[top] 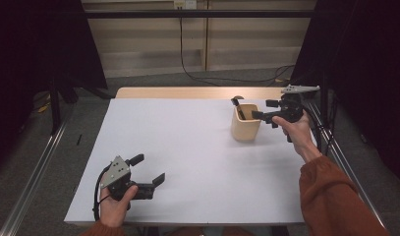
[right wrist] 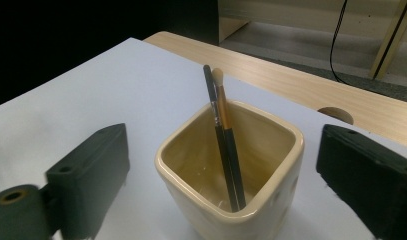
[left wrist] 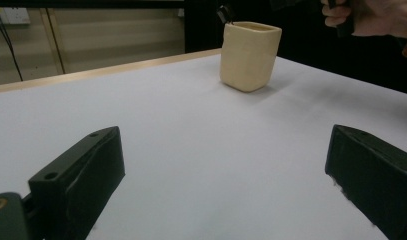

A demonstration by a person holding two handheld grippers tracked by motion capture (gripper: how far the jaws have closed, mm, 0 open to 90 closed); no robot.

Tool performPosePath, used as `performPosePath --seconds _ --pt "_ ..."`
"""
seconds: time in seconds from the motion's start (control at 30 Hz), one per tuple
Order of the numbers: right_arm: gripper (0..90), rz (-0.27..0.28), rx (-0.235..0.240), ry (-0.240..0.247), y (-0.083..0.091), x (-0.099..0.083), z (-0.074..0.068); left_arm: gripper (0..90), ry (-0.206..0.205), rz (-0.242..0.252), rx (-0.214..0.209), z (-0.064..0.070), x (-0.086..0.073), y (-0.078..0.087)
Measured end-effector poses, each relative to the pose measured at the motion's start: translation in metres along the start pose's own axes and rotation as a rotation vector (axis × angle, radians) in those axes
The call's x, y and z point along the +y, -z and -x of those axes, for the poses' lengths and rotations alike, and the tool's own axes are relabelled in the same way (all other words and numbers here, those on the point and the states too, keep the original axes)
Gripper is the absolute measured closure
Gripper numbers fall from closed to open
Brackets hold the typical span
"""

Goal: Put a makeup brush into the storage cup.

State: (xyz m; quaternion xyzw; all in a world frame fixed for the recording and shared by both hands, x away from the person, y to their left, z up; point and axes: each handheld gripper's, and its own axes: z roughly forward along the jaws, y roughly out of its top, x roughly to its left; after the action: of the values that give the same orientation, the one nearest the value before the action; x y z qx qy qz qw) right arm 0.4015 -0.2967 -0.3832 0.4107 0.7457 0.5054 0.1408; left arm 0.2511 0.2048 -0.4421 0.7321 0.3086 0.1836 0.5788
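From the high view, the cup [top: 245, 123] stands upright on the white table [top: 187, 157], toward the far right, near the far edge and nearer the right edge than the left. The right gripper [top: 262, 109] hovers just beside it on the right, jaws apart and empty, pointing left at the cup's rim. A dark brush [top: 238, 109] leans inside, its long axis slanting up toward the far left. The left gripper [top: 148, 169] sits at the near left corner, well apart from the cup, jaws spread and empty, with a wide bare stretch of table between. In the left gripper view, both black jaws stand wide apart over bare table; the cup [left wrist: 249, 55] is far ahead, right of centre, with the other hand [left wrist: 376, 17] above and beside it. In the right gripper view, the cup [right wrist: 231, 170] sits between the open jaws without touching either. Two brushes [right wrist: 225, 145] stand together in it, nearly upright, feet at the near wall and tips tilted away and slightly left, one with a pale bristle head on top. The wooden table rim [right wrist: 301, 87] runs close behind.
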Motion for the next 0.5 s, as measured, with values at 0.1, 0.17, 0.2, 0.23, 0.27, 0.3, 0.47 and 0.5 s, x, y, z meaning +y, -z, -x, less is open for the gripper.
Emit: performPosePath --seconds 0.1,0.17,0.2,0.23,0.27,0.3,0.47,0.5 --pt "2.8 0.002 0.001 0.009 -0.0010 -0.0010 0.0003 2.4 0.002 -0.006 0.007 -0.0011 -0.0008 0.0002" --pt "2.9 0.008 0.003 0.009 -0.0013 -0.0013 -0.0003 2.4 0.001 -0.004 0.011 -0.0024 -0.0006 0.0003" --pt "3.2 0.012 0.007 0.008 -0.0012 -0.0014 -0.0008 2.4 0.006 -0.001 0.011 -0.0026 -0.0006 0.0003" --pt "2.9 0.018 0.005 0.009 -0.0012 -0.0015 -0.0015 2.4 0.008 -0.001 0.015 -0.0031 -0.0009 0.0004" --pt "2.5 0.021 0.007 0.013 -0.0011 -0.0016 -0.0019 2.4 0.006 -0.006 0.018 -0.0038 -0.0013 0.0005" --pt "2.4 0.020 0.011 0.012 -0.0008 -0.0018 -0.0025 2.4 0.014 -0.006 0.019 -0.0038 -0.0019 0.0003" --pt "2.6 0.021 0.014 -0.001 0.0015 -0.0030 -0.0031 2.4 0.008 -0.007 0.019 -0.0049 -0.0017 0.0001" --pt "2.7 0.030 0.018 -0.006 0.0022 -0.0031 -0.0025 2.4 0.011 -0.008 0.020 -0.0047 -0.0017 -0.0001"
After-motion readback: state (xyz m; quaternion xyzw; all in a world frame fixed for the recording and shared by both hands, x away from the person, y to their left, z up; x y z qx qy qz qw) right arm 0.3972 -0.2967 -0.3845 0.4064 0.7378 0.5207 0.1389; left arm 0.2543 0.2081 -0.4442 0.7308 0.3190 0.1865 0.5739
